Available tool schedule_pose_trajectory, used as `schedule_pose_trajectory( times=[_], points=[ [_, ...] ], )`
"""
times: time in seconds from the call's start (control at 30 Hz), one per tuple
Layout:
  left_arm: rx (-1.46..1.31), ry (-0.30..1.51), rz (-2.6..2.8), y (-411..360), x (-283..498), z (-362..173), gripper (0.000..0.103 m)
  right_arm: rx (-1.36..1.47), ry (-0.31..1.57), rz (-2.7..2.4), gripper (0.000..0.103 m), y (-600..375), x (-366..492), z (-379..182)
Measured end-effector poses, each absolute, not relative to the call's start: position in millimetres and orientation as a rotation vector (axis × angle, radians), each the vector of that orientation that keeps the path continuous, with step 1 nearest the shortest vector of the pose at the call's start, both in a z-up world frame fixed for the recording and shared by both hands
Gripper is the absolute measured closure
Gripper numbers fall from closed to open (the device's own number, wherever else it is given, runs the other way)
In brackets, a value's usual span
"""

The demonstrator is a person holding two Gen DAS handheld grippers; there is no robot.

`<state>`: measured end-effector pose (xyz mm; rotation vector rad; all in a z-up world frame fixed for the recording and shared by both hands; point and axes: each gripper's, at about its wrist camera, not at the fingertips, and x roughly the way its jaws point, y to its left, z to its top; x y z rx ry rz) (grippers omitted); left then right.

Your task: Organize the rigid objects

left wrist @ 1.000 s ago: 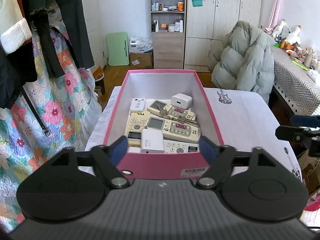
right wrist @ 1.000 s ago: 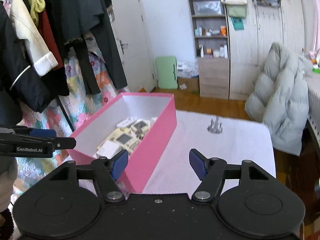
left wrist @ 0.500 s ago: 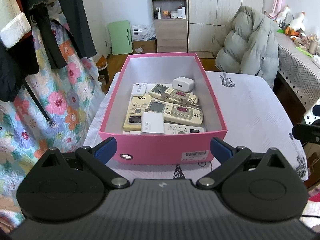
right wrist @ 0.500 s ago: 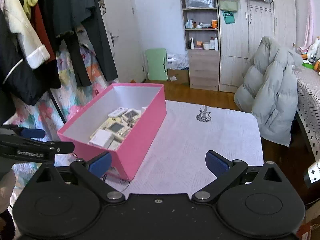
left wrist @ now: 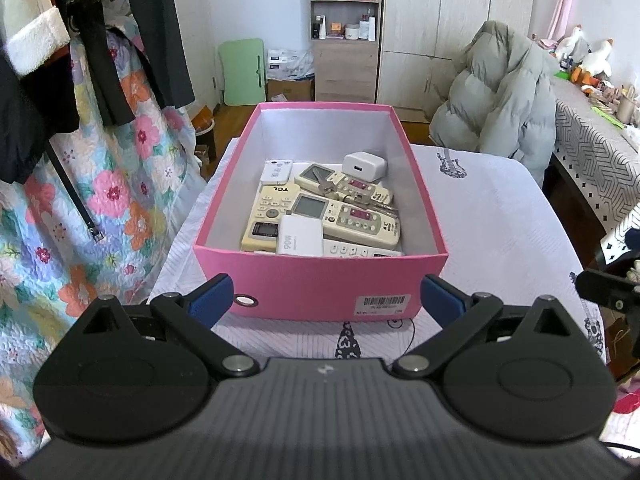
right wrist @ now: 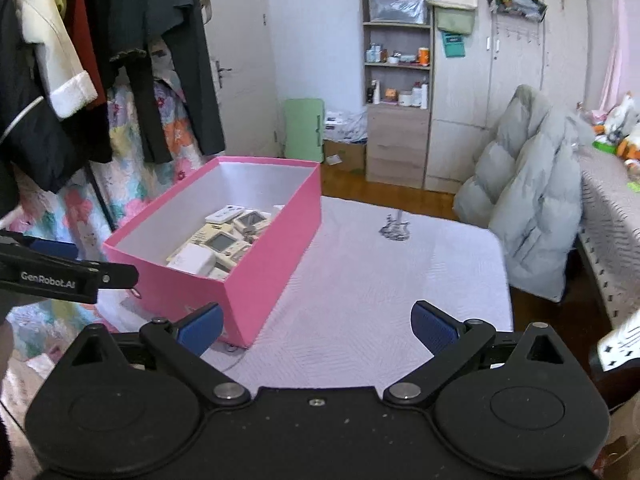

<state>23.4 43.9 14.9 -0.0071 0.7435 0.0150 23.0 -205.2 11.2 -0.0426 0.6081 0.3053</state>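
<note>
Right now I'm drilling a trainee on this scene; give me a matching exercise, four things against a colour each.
Things:
1. shoebox
2. puffer jacket
3. wall charger
4. folding stool

Colours:
A. white
B. mint green
C. pink
D. pale grey

Pairs: 1-C, 2-D, 3-A, 4-B

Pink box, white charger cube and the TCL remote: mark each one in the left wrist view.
pink box (left wrist: 320,280), left wrist view, near outer wall.
white charger cube (left wrist: 364,166), left wrist view, its front face with the port.
TCL remote (left wrist: 272,210), left wrist view, its button panel.
</note>
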Motion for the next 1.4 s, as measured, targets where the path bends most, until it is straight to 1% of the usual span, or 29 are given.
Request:
schedule_pose_trajectory(
  times=[0.3, 0.57, 1.2, 1.4],
  points=[
    [0.014, 0.734, 0.029, 39, 20, 12, 0.002, -0.077, 0.616, 0.233, 0.001, -203, 22, 8],
    [0.049, 0.711, 0.057, 36, 19, 7, 0.002, -0.031, 0.649, 0.196, 0.001, -214, 22, 5],
    [0.053, 0.713, 0.057, 34, 24, -2, 0.002, -0.080, 0.643, 0.167, 0.001, -207, 21, 5],
    [0.042, 0.703, 0.057, 34, 24, -2, 0.000, -0.080, 0.621, 0.140, 0.001, -209, 19, 7]
  ],
)
